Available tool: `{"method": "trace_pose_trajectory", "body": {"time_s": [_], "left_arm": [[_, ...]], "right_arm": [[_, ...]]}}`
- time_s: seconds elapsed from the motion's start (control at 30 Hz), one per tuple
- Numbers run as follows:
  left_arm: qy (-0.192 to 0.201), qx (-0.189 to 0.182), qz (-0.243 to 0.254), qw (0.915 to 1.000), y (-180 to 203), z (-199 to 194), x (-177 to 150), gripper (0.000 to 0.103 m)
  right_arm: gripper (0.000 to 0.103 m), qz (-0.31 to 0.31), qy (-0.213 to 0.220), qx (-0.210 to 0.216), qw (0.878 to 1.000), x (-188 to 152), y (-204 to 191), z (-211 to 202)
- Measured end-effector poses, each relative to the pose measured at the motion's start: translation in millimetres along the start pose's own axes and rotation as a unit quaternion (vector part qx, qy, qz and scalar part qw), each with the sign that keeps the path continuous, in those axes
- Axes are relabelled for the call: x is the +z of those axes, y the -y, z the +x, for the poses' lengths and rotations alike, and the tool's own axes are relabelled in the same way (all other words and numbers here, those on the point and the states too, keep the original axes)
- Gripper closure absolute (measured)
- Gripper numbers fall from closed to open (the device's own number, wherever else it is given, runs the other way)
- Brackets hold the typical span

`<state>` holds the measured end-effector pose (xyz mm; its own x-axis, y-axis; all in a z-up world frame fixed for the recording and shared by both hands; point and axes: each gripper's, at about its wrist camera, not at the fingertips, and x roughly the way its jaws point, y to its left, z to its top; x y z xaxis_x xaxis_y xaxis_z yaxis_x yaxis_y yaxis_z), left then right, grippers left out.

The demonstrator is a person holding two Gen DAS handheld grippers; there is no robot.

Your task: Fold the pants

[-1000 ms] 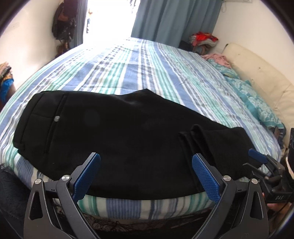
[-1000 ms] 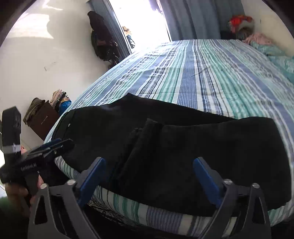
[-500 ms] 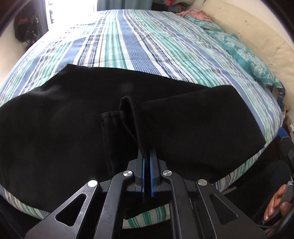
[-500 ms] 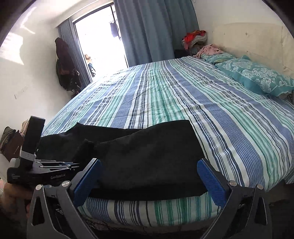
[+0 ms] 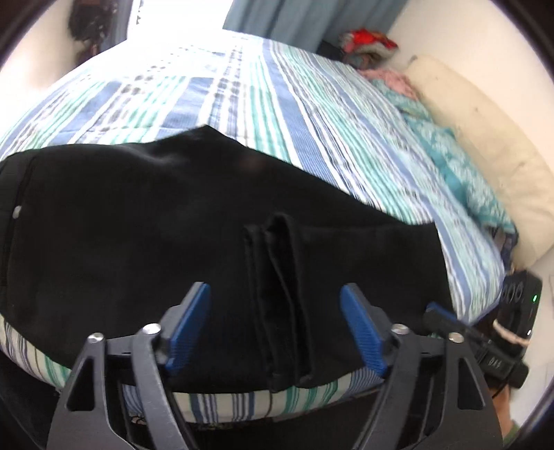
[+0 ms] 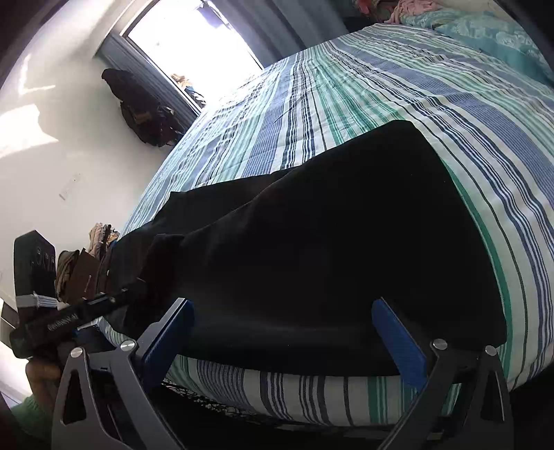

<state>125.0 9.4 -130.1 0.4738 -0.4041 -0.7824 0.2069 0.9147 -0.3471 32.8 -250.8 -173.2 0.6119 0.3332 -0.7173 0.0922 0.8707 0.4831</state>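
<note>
Now left claw [image 5: 275, 327] is opening astride pants [image 5: 138, 225] cuff fold at 12 o'clock; right claw [image 6: 282, 337] is hanging apart.

The pants [image 5: 138, 225] are matt black cloth; the bedspread [image 5: 242, 104] is striped woven cloth; the tongs [image 5: 275, 327] have ribbed blue pads [image 5: 188, 327].

Striped bedspread [image 5: 242, 104], teal pillow [image 6: 491, 31], blue curtain [image 5: 294, 17], cream headboard [image 5: 484, 138].
</note>
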Motion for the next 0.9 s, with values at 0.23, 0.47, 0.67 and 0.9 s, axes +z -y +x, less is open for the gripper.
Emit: {"method": "trace_pose_trajectory", "body": {"time_s": [0.23,0.47,0.67,0.9], "left_arm": [[-0.074,-0.021,0.032,0.9966,12.8,30.1,-3.0,0.017],[-0.088,0.036,0.096,0.9909,51.9,52.3,-8.7,0.088],[-0.051,0.042,0.109,0.9918,50.3,36.5,4.1,0.088],[-0.046,0.093,0.145,0.984,53.6,49.9,-10.1,0.058]], "right_arm": [[0.0,0.012,0.008,0.001,1.0,-0.7,2.6,2.1],[0.0,-0.046,0.007,-0.034,0.998,-6.1,-11.8,3.5],[0.0,-0.078,0.106,-0.042,0.99,8.1,-30.9,-44.2],[0.0,0.001,0.012,-0.048,0.999,6.5,11.1,2.9]]}}
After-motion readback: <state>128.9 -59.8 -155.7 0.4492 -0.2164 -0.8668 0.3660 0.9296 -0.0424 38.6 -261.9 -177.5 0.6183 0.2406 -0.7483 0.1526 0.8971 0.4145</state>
